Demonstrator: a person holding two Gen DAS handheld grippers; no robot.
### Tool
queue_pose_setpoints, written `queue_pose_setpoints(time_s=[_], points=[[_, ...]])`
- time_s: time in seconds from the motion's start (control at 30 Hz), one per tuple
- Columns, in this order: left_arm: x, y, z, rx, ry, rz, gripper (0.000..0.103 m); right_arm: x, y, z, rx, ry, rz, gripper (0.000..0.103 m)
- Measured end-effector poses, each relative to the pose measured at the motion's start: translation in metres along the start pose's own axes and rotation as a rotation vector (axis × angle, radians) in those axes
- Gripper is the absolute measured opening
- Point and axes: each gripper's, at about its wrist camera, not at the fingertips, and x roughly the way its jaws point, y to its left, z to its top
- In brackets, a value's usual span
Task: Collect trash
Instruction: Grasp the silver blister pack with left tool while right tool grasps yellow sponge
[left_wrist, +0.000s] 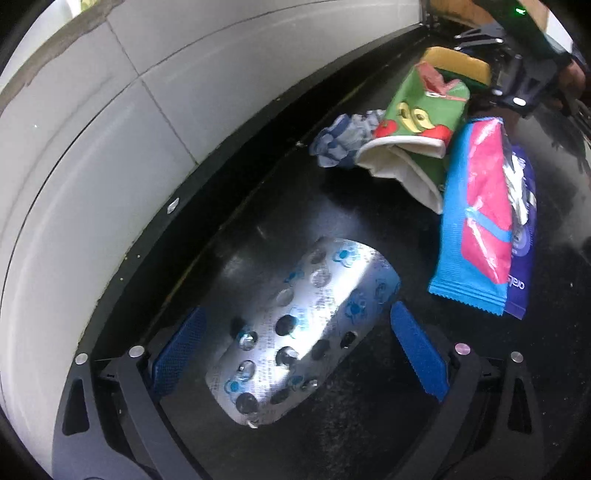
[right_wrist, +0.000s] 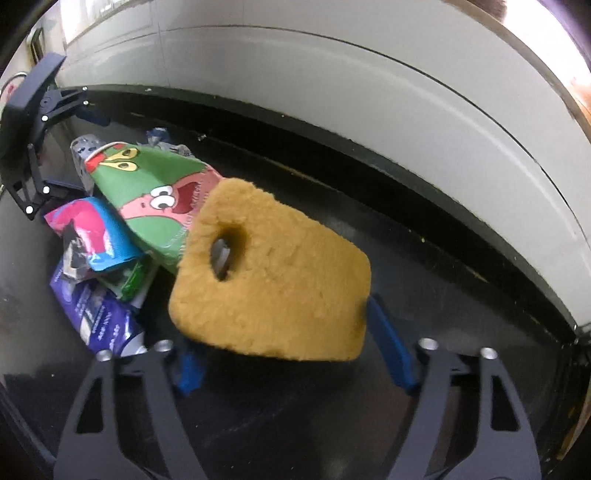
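A silver blister pack (left_wrist: 295, 328) with several empty pockets lies on the black counter (left_wrist: 376, 424). My left gripper (left_wrist: 297, 310) is open, a blue pad on each side of the pack without pressing it. In the right wrist view a yellow sponge (right_wrist: 273, 277) with a hole in it fills the space between the blue pads of my right gripper (right_wrist: 280, 332). The right pad dents the sponge's edge and the left pad is tucked under it. The sponge tilts up off the counter. From the left wrist view the right gripper (left_wrist: 517, 74) and sponge (left_wrist: 458, 62) show at the top right.
A green cartoon carton (left_wrist: 417, 118) lies open-ended beside crumpled blue-grey paper (left_wrist: 343, 140). A blue and pink wrapper (left_wrist: 476, 221) overlaps a purple wrapper (left_wrist: 521, 240). A white tiled wall (left_wrist: 110, 147) runs along the counter's far edge.
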Motion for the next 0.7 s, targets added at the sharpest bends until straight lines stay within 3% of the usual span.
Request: queue_pose_setpoints(time_s=[0.07,0.1,0.13,0.17,0.2,0.33,0.43,0.57,0.6,0.7], points=[[-0.006,-0.008,-0.004,0.026,-0.021,0.020,0.084,-0.002,0.002,0.001,-0.018,0.000,-0.009,0.051],[-0.009,-0.011,-0.006,0.026,-0.021,0.021,0.070,-0.003,0.002,0.000,-0.020,0.001,-0.006,0.045],[-0.010,-0.014,-0.005,0.018,-0.018,0.022,0.062,-0.005,0.003,0.000,-0.020,-0.001,-0.014,0.032],[-0.012,-0.018,-0.005,0.003,-0.009,0.044,0.047,-0.008,0.003,0.000,-0.016,-0.008,-0.015,0.029],[-0.012,-0.021,-0.004,-0.002,-0.001,0.068,0.041,-0.010,0.002,0.000,-0.011,-0.004,-0.013,0.028],[-0.014,-0.031,-0.001,-0.076,0.025,0.122,0.035,-0.025,-0.001,-0.002,0.045,-0.020,-0.007,0.026],[-0.020,-0.028,0.002,-0.201,0.039,0.140,0.021,-0.041,-0.008,-0.001,0.118,-0.043,0.005,0.026],[-0.038,-0.034,0.004,-0.368,0.034,0.142,0.019,-0.070,-0.007,-0.006,0.182,-0.082,0.036,0.026],[-0.041,-0.038,0.002,-0.394,0.037,0.144,0.000,-0.076,-0.005,-0.008,0.188,-0.093,0.041,0.026],[-0.050,-0.047,-0.004,-0.431,0.028,0.155,0.000,-0.090,-0.004,-0.015,0.205,-0.120,0.056,0.026]])
